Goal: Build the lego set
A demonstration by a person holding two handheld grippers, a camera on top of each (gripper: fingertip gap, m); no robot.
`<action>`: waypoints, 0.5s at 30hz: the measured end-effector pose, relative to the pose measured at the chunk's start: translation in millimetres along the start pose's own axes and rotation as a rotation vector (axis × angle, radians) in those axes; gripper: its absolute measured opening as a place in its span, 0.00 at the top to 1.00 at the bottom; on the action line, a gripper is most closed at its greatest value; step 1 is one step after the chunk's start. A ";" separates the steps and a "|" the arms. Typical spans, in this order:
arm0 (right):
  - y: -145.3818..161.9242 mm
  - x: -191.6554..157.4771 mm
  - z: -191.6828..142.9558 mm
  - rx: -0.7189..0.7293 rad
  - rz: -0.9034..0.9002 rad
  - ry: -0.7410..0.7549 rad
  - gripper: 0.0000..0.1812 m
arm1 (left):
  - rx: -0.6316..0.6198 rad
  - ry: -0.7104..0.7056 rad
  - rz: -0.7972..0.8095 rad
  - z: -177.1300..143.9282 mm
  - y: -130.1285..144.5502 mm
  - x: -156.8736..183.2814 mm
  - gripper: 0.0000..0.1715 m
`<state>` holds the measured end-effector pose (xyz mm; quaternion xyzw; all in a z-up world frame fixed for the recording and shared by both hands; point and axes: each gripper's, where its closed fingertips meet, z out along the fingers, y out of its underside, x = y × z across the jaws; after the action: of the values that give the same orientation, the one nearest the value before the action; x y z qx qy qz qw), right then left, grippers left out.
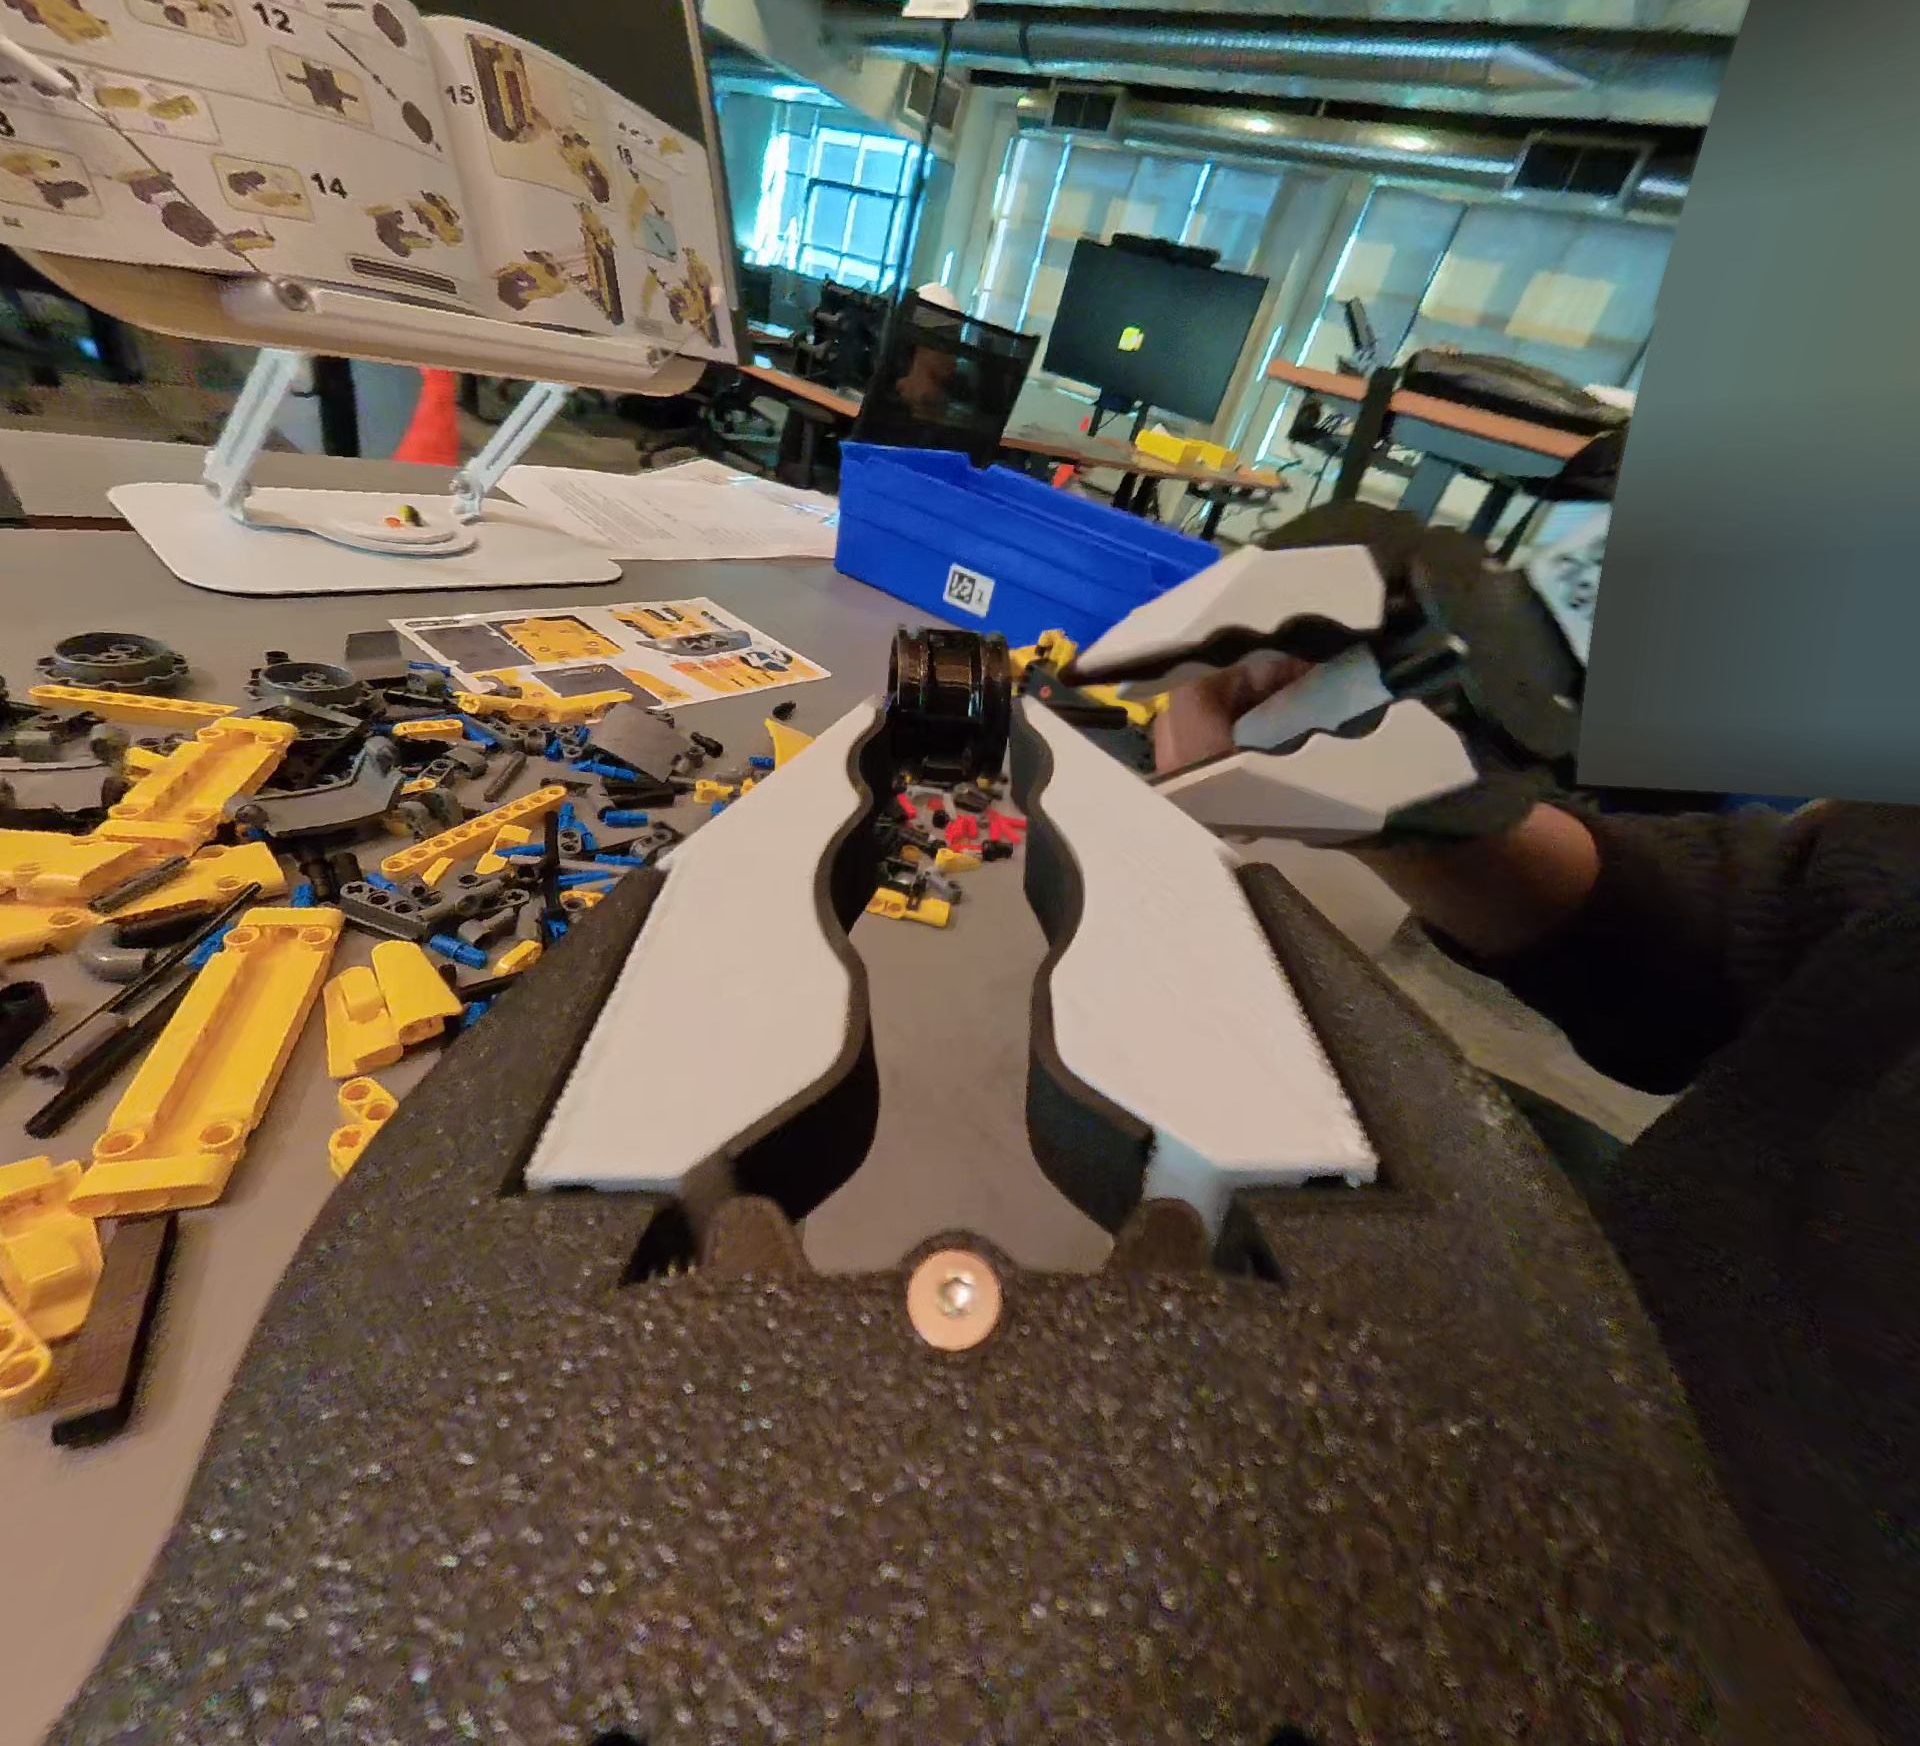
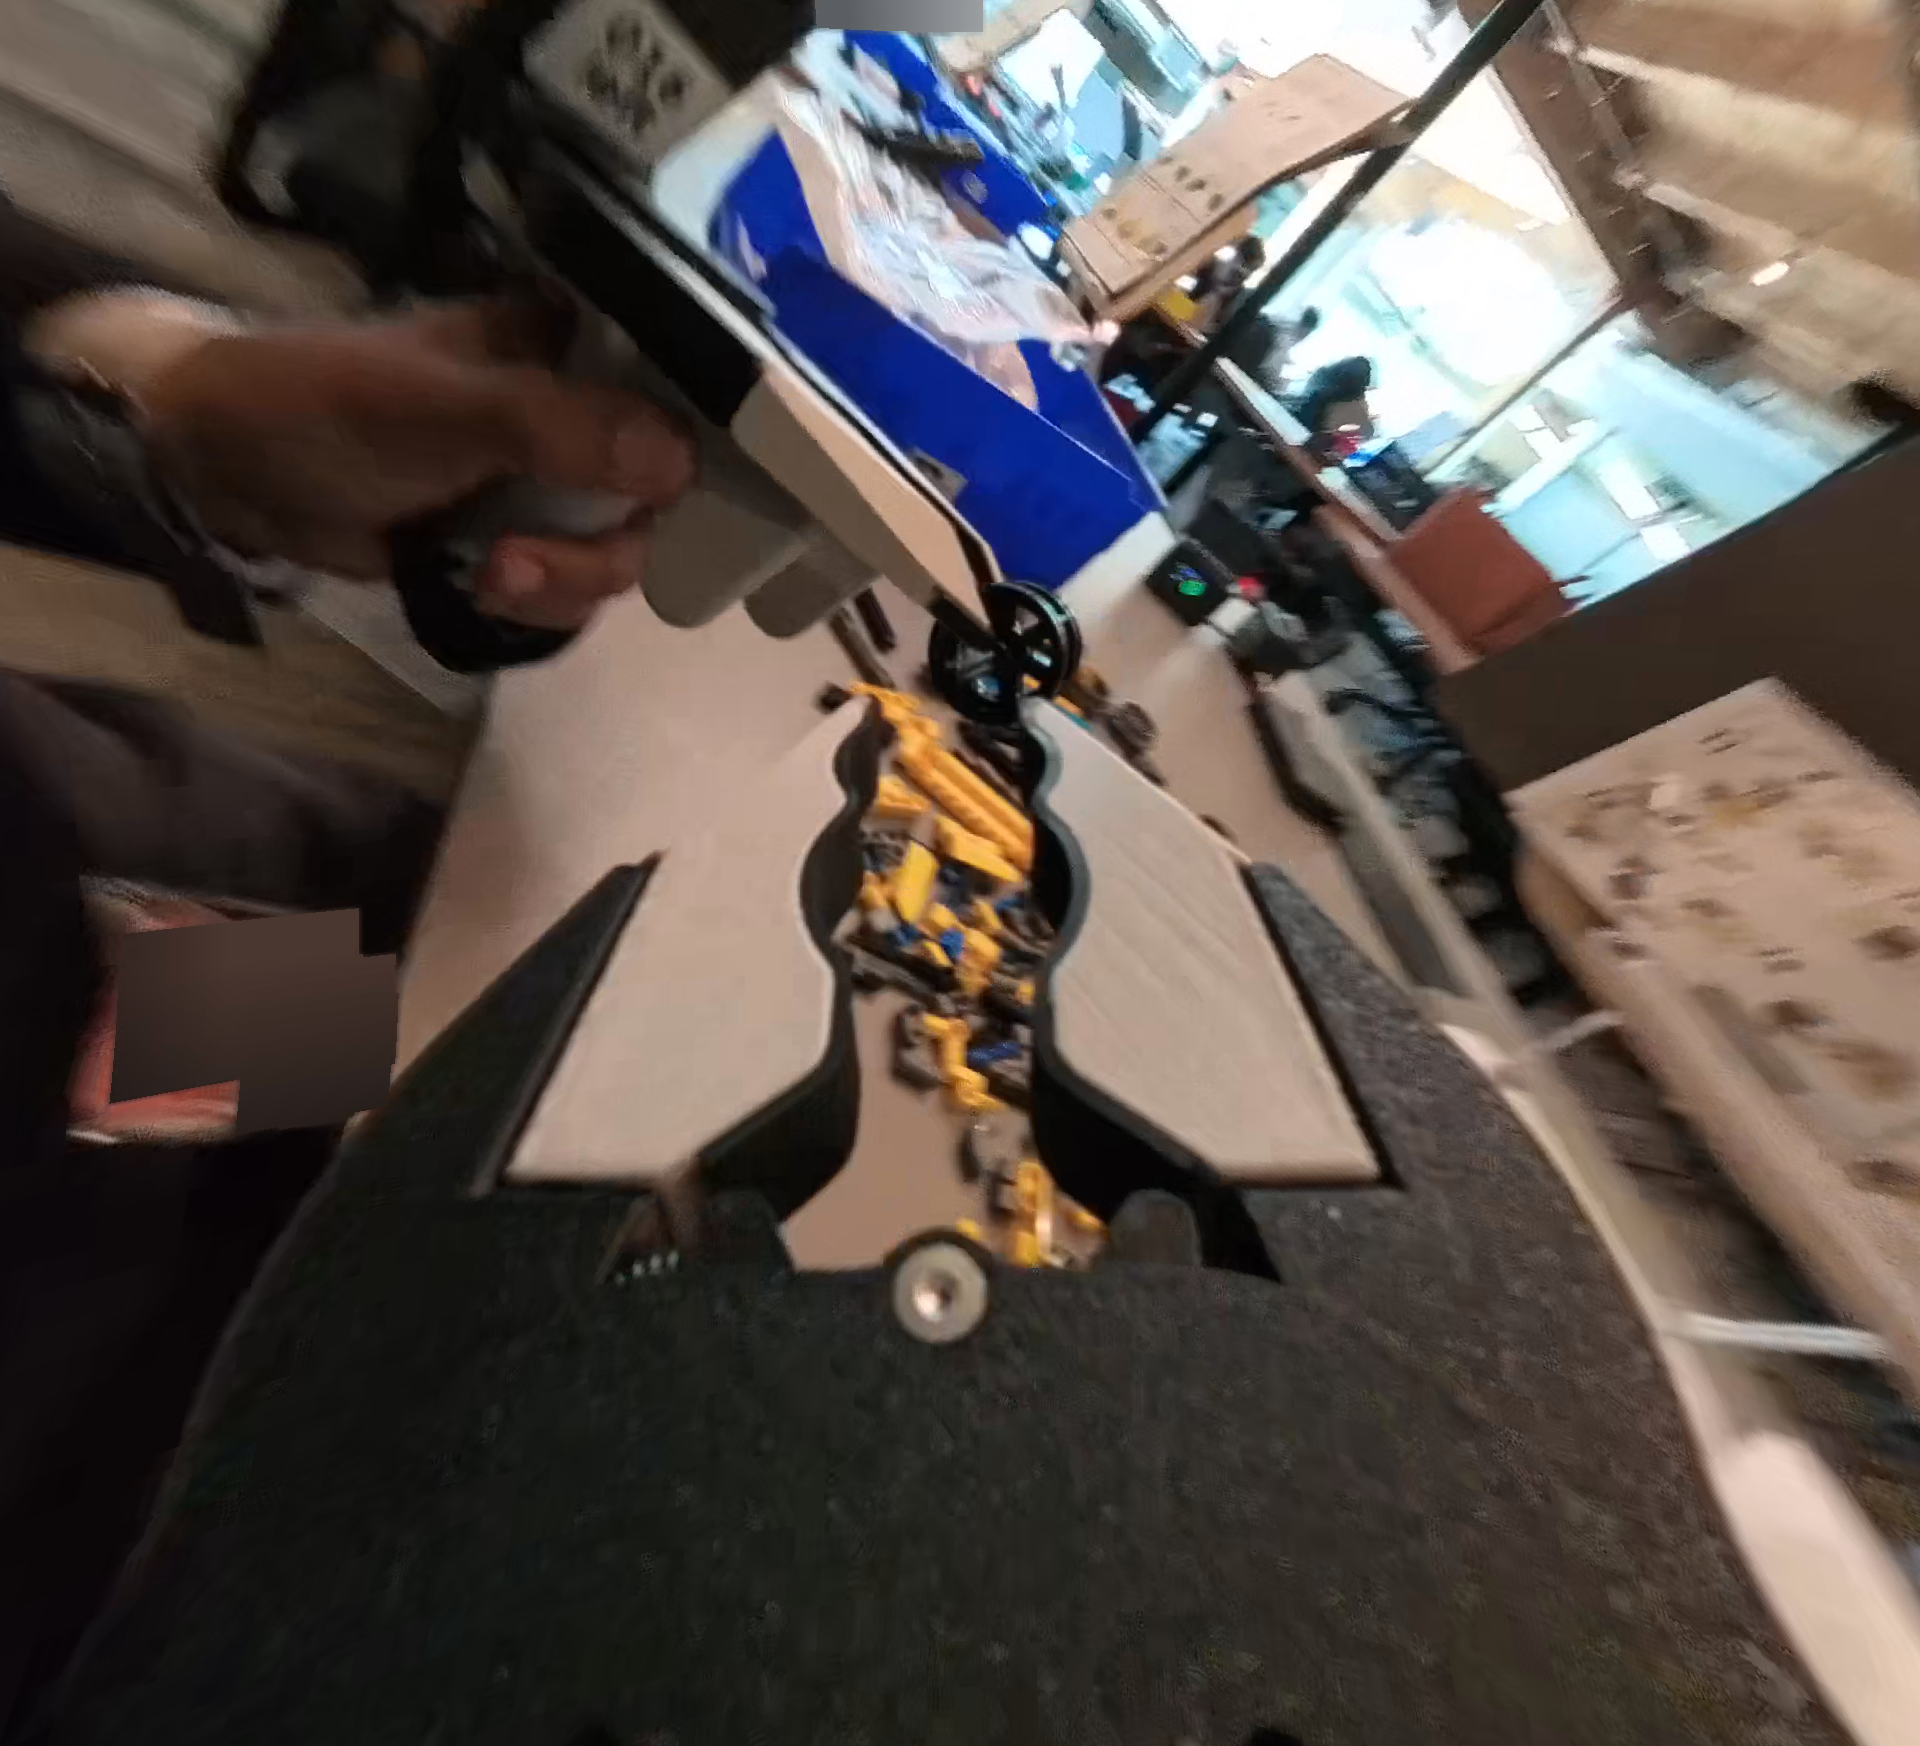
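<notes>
My left gripper (image 1: 952, 722) is shut on a black wheel hub (image 1: 951, 697) and holds it by the fingertips above the grey table (image 1: 748, 590). My right gripper (image 1: 1122, 725) comes in from the right, tips just beside the wheel, jaws apart. In the blurred right wrist view, my right gripper (image 2: 938, 715) is open with nothing seen between its fingers. Its right fingertip sits right under the wheel (image 2: 1004, 657), which hangs from the left gripper's fingers (image 2: 862, 491). Yellow and black parts (image 2: 956, 875) lie on the table below.
A pile of yellow, black and blue building parts (image 1: 260, 875) covers the left of the table, with small red and black pins (image 1: 956, 834) under the wheel. An open instruction booklet (image 1: 343, 127) rests on a white stand (image 1: 364, 558). A leaflet (image 1: 613, 647) and blue bin (image 1: 997, 533) lie behind. Less than 4 cm separates the two grippers' tips.
</notes>
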<state>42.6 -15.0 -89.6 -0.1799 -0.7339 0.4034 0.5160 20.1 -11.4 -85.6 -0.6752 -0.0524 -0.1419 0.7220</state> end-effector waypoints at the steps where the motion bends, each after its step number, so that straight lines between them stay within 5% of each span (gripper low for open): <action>1: -1.5 2.9 -2.5 0.038 0.097 -0.040 0.80 | 0.010 0.031 -0.016 -0.7 -1.5 0.0 0.88; 6: -10.4 17.4 -9.5 0.225 0.540 -0.329 0.64 | 0.041 0.246 -0.053 1.6 -8.5 16.2 0.88; 10: -7.9 6.7 -3.6 0.238 0.649 -0.580 0.57 | 0.027 0.289 -0.050 12.3 -13.5 20.4 0.88; 15: -6.2 22.9 2.3 0.344 0.755 -0.628 0.63 | -0.023 0.284 -0.031 26.1 -7.3 13.2 0.88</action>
<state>32.2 -4.1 -71.2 -0.2150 -0.6605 0.7107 0.1114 33.7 12.3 -72.9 -0.6557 0.0417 -0.2480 0.7120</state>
